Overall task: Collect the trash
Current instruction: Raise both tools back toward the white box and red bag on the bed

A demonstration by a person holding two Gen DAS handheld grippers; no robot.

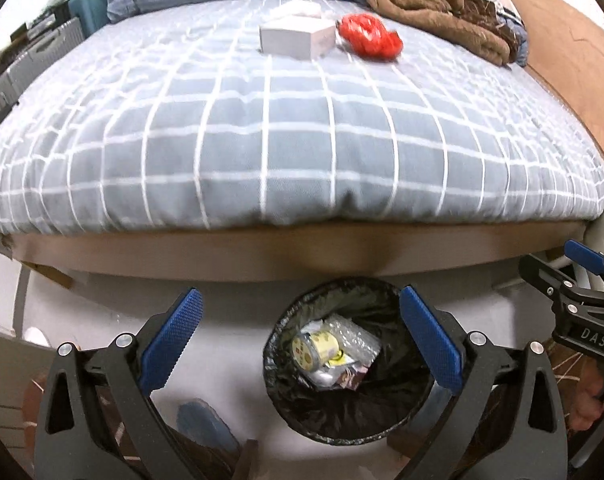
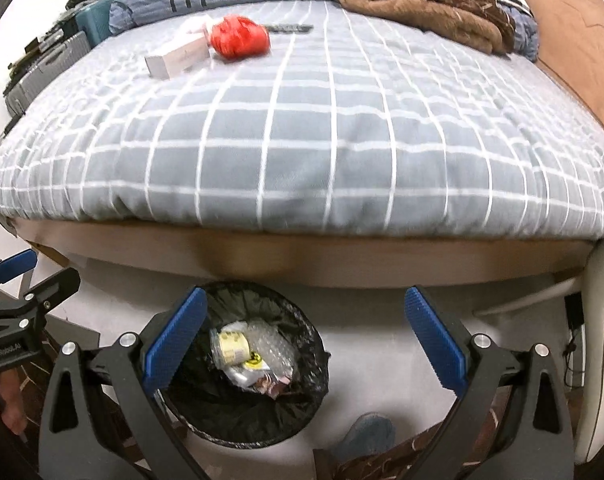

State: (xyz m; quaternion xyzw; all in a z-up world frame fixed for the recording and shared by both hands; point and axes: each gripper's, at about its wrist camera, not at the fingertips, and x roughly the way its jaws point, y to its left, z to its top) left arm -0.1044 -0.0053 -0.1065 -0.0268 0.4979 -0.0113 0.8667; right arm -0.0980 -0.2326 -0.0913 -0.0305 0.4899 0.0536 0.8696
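Both the left gripper [image 1: 300, 338] and the right gripper [image 2: 304, 340] hang with blue-padded fingers [image 1: 173, 338] spread wide and empty above one round black-lined trash bin [image 1: 348, 408] on open pale floor. Beyond the bed's edge, one crumpled red wrapper [image 1: 369, 36] touches one white cardboard box [image 1: 296, 40] on the grey checked bedspread [image 1: 302, 140].

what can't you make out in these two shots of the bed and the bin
- Bottom of the bin: both views, covered by the wrappers and the black liner.
- Pale thing behind the white box: left view, box hides most of it; right view, blurred.
- Dark flat strip behind the red bag: right view only, too small and blurred to name.
- Clutter beside the bed: both views, cut off at the edge.
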